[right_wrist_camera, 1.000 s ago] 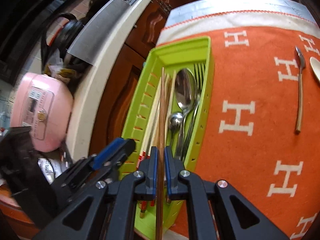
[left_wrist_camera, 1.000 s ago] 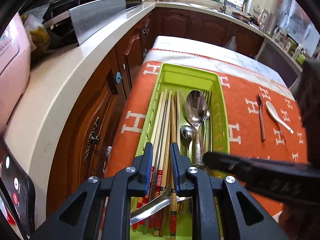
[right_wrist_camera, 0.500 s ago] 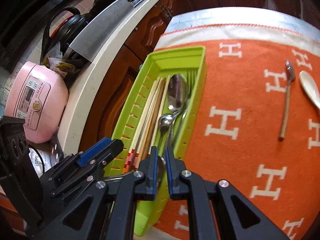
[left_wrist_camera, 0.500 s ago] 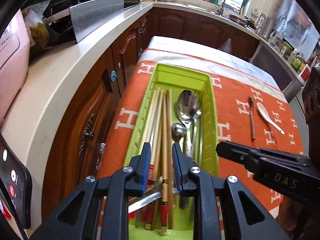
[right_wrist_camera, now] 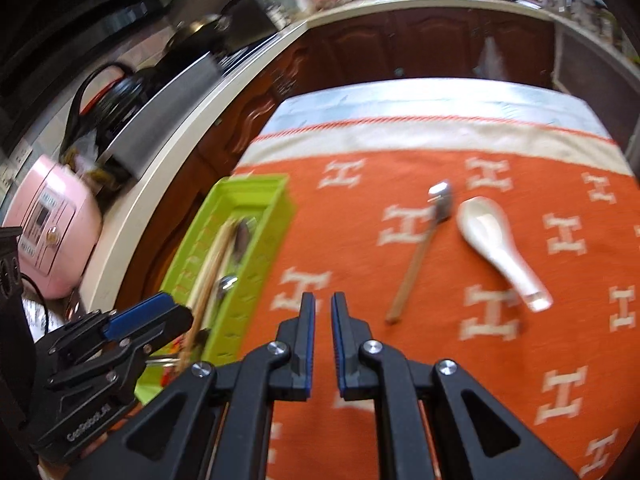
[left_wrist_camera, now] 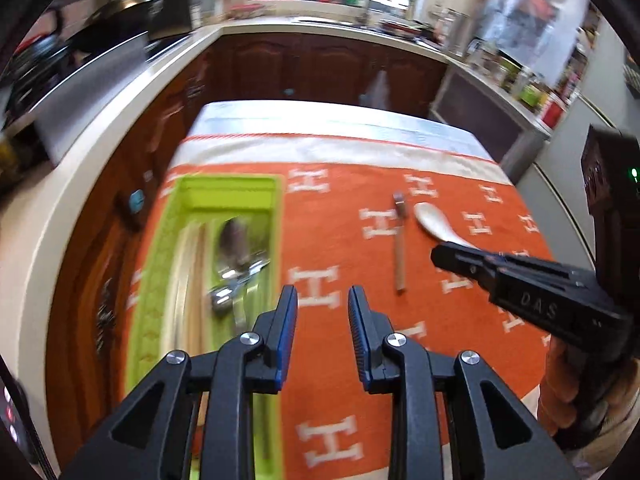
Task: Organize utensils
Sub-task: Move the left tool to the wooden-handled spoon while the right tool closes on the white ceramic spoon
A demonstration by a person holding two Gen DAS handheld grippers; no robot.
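orange cloth with white h marks (right_wrist_camera: 460, 380) covered the bench; two utensils lay loose on it, the rest were filed in the green tray (right_wrist_camera: 264, 236).

item 1: small metal spoon with wooden handle (right_wrist_camera: 416, 264), bowl away from the cameras, handle end nearest the right gripper (right_wrist_camera: 322, 340). lay ahead and to the right of those jaws, apart from them.

item 2: white ceramic soup spoon (right_wrist_camera: 496, 248), just beside item 1 on its right, not touching it as far as the blur allowed. handle pointed toward the near right.

item 3: green tray at the cloth's left edge, holding chopsticks (left_wrist_camera: 188, 280) on its left side and metal spoons (left_wrist_camera: 236, 264) on its right; motion blur hid finer detail.

right gripper: jaws nearly closed, a narrow gap, nothing between them, poised above the cloth just right of the tray.

left gripper (left_wrist_camera: 322, 332): jaws moderately parted, empty, above the cloth beside the tray's right wall.

step judged in hand: reach for a loose spoon. handling note: widen the right jaws first, come down across the wooden handle near its middle with fingertips (right_wrist_camera: 306, 312) straddling it, press lightly into the cloth, close, lift level. the ceramic spoon would probably slip more; grip its handle, not the bowl.
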